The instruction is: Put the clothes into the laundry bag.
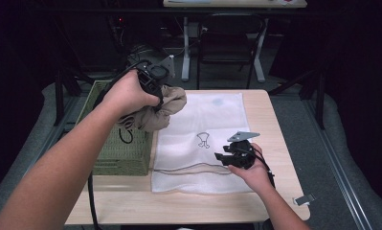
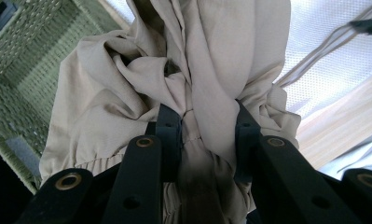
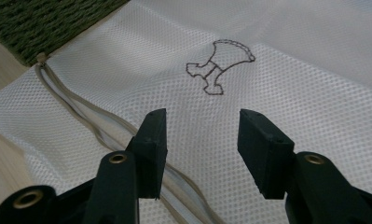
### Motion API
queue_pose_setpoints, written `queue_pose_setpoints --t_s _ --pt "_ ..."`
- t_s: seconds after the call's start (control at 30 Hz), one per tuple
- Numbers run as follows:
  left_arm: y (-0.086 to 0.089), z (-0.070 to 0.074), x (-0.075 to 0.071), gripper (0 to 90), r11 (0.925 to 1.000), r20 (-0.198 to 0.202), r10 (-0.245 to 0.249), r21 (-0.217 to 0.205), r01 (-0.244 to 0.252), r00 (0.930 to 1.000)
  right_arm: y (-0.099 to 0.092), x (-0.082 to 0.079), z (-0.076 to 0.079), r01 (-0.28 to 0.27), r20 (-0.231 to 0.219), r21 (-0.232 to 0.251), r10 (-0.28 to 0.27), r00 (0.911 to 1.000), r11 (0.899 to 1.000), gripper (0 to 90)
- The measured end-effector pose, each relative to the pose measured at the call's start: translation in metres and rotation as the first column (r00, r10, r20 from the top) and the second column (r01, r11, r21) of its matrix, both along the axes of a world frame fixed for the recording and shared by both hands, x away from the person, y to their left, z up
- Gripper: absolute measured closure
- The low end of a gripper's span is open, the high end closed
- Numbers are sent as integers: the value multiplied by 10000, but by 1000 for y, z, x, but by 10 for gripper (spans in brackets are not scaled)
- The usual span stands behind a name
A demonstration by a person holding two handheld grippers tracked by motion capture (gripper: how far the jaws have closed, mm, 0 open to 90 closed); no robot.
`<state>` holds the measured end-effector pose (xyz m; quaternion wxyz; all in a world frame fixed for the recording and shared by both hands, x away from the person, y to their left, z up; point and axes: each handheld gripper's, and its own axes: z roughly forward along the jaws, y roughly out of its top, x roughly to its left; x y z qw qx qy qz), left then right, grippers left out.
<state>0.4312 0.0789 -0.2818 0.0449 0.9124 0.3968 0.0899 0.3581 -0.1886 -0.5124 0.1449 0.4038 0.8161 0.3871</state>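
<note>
From the high view the left gripper (image 1: 152, 81) is held above the boundary between a green woven basket (image 1: 113, 148) and a white mesh laundry bag (image 1: 212, 124), with a bunched beige garment (image 1: 162, 110) hanging from it; the garment's lower folds droop over the basket's right rim and the bag's near-left corner, and whether they touch either cannot be told from there; the basket's inside is mostly hidden behind the forearm and the cloth, so its contents cannot be told. The left gripper view adds what the high view lacks: the two black jaws are closed on a gathered fold of the beige garment (image 2: 183, 93), the cloth pinched between them and spilling out to both sides, with the basket's weave (image 2: 30, 60) at left and the mesh bag (image 2: 328, 60) and the pale wooden worktop (image 2: 347, 121) at right. The mesh bag lies flat on the worktop (image 1: 270, 120), just beside the basket, a small dark embroidered mark (image 1: 204, 140) near its middle and a drawstring (image 1: 188, 168) along its near edge. The right gripper (image 1: 227, 157) hovers low over the bag's near-right part; the right gripper view shows its jaws standing apart with nothing between them, bare mesh (image 3: 286, 70) below, the embroidered mark (image 3: 218, 70) just ahead, the drawstring (image 3: 76, 107) running off to the left and a corner of the basket (image 3: 39, 23) at upper left.
</note>
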Motion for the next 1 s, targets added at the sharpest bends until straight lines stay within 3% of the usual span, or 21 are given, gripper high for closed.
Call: queue_pose_setpoints --t_s 0.23,0.43,0.63,1.0 --pt "-12 6 -6 710 9996 123 -282 4 282 9995 12 -3 -12 -445 -236 -188 440 9988 9988 596" --pt "-23 8 -11 710 9986 170 -524 -26 525 9985 14 -8 -16 -670 -133 -96 669 9977 9977 612" --pt "-35 10 -16 710 9969 172 -764 -197 767 9969 12 -9 -17 -644 -188 8 644 9977 9979 621" --pt "-56 8 -21 710 9918 115 -1264 -150 1266 9919 8 -10 -19 -638 -151 -27 638 9978 9980 624"
